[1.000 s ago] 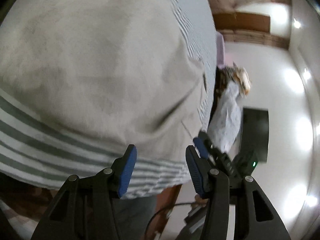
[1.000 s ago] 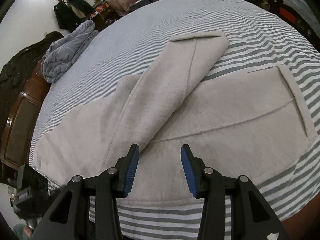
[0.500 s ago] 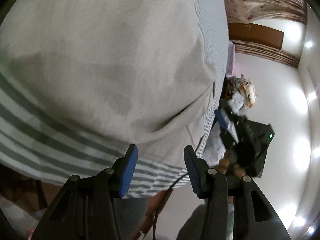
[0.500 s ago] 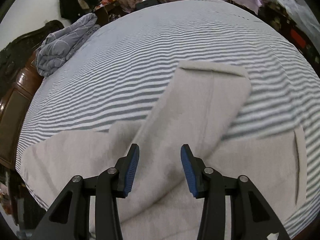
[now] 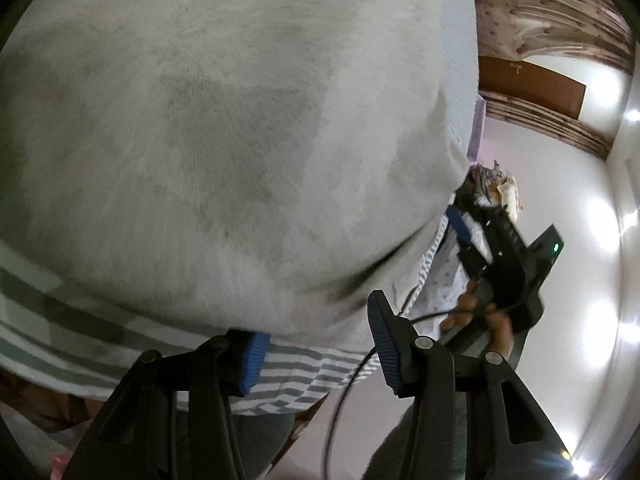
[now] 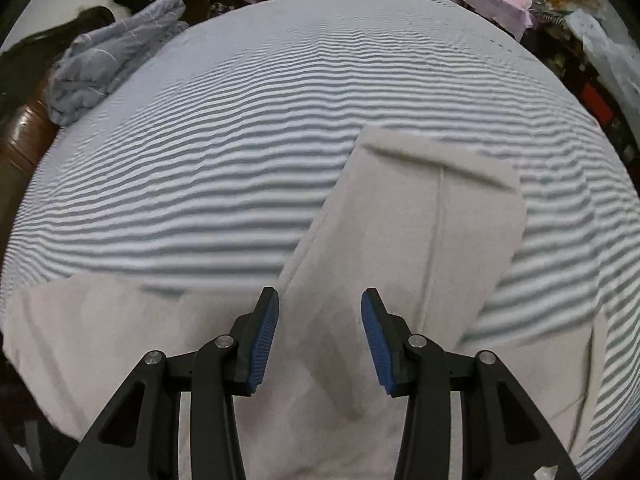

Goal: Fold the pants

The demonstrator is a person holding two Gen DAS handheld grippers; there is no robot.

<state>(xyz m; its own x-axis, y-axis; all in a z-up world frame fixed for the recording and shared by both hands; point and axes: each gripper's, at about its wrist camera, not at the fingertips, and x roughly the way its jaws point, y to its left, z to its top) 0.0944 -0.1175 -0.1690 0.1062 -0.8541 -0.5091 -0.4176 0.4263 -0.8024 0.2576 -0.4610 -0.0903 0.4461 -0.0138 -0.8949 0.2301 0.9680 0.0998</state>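
Observation:
Light beige pants (image 6: pixel 400 240) lie on a grey-and-white striped bed (image 6: pixel 240 128). One leg runs away from me to its hem at the upper right, lying over the rest of the pants, which spread left and right along the near edge. My right gripper (image 6: pixel 320 320) is open and empty, low over that leg. In the left wrist view the pants (image 5: pixel 240 140) fill the frame very close. My left gripper (image 5: pixel 316 344) is open and empty at the pants' lower edge near the bed's edge. The right gripper (image 5: pixel 500 248) shows there, held in a hand.
A crumpled grey-blue blanket (image 6: pixel 112 64) lies at the bed's far left corner by a dark wooden headboard (image 6: pixel 24 140). Cluttered furniture and clothes (image 6: pixel 560 20) stand at the far right. A cable (image 5: pixel 344 380) hangs near the left gripper.
The right gripper has moved forward over the pants, so the folded-over leg now lies straight ahead. The left gripper has moved closer to the pants' edge.

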